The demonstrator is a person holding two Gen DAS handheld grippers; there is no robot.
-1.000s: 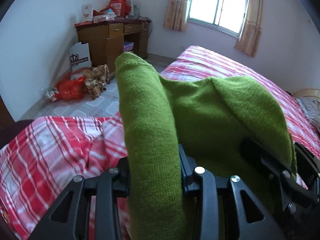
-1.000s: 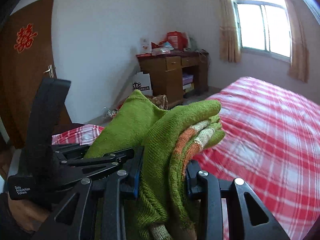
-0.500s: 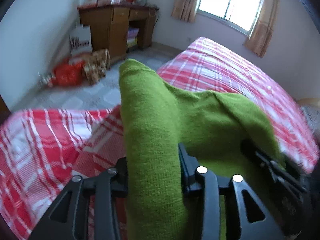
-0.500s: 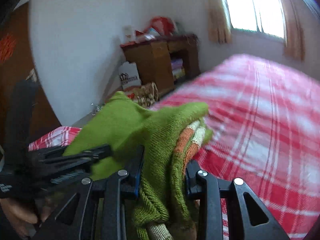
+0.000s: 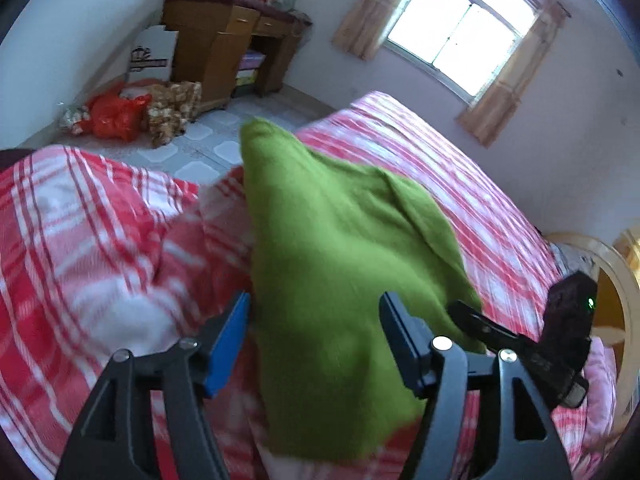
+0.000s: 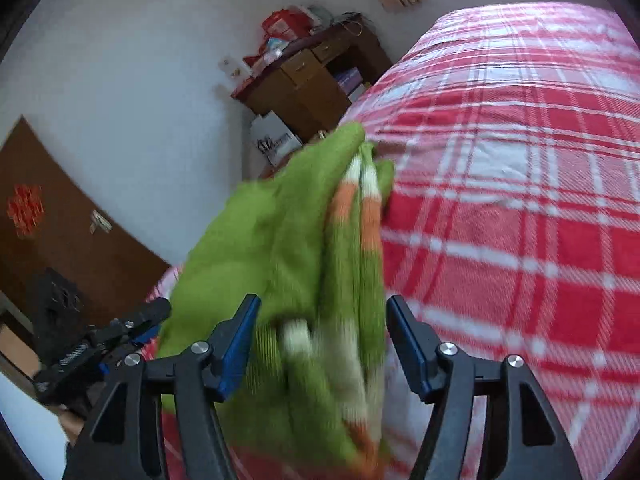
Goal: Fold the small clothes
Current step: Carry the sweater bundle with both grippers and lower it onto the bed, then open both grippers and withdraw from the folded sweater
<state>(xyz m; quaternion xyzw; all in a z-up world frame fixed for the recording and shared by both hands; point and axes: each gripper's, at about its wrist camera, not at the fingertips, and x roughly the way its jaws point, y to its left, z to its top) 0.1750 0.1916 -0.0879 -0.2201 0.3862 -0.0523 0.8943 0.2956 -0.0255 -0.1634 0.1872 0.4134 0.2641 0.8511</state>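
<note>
A small green knit garment with orange and white stripes lies bunched between both grippers over the red plaid bed. My left gripper has its jaws wide apart, the green cloth between them but not pinched. My right gripper is likewise open around the striped folded edge. The right gripper shows at the lower right of the left wrist view, and the left gripper at the lower left of the right wrist view.
The red plaid bed stretches to the right and far side. A wooden desk with clutter stands by the far wall, with bags on the tiled floor. A window with curtains is behind the bed.
Both grippers have opened and let go of the green garment. Both have tilted down toward the bed, and the cloth has dropped lower.
</note>
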